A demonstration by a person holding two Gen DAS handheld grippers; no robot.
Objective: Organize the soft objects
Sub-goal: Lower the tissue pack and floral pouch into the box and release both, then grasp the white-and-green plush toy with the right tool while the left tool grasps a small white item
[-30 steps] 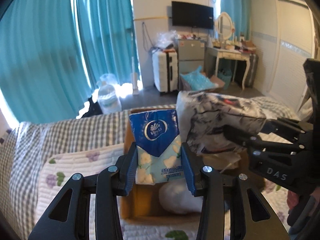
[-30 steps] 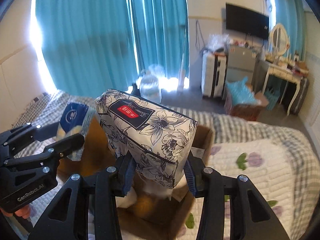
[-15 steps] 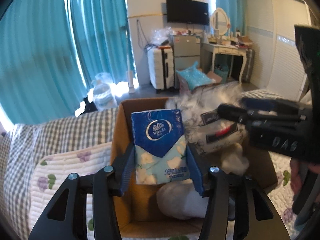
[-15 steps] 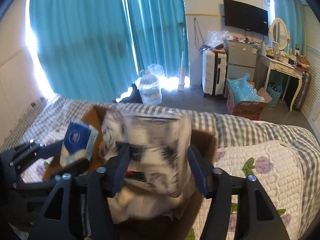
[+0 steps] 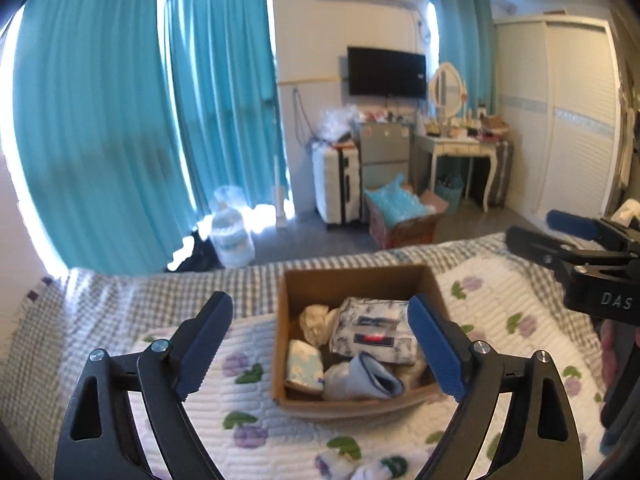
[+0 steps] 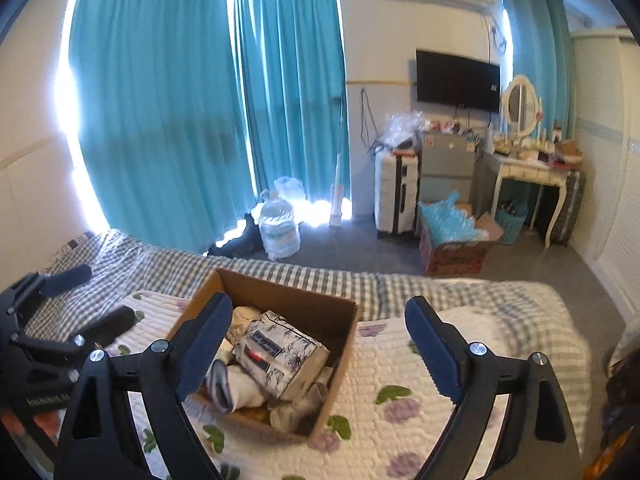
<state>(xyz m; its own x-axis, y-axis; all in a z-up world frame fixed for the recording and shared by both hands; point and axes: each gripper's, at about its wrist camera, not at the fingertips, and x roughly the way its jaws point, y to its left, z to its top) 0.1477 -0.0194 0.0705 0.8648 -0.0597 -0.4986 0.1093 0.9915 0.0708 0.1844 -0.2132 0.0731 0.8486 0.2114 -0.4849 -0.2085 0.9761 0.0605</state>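
Observation:
A cardboard box (image 5: 352, 278) sits on the quilted bed; it also shows in the right wrist view (image 6: 340, 350). Inside lie the black-and-white floral tissue pack (image 5: 372, 330) (image 6: 280, 354), the blue-and-white tissue pack (image 5: 305, 366), a pale blue folded cloth (image 5: 374, 374) and white soft items (image 5: 316, 320). My left gripper (image 5: 320, 346) is open and empty, raised above and in front of the box. My right gripper (image 6: 320, 344) is open and empty, also held back above the box. Each gripper shows at the edge of the other's view.
The bed has a floral quilt (image 5: 240, 416) over a checked sheet (image 6: 400, 284). Beyond the bed are teal curtains (image 5: 100, 140), a water jug (image 6: 279, 226), a suitcase (image 5: 336, 188), a box of blue bags (image 6: 452, 232) and a dressing table (image 6: 532, 178).
Both grippers opened and let their tissue packs go into the box. Both then pulled back and up, away from the box.

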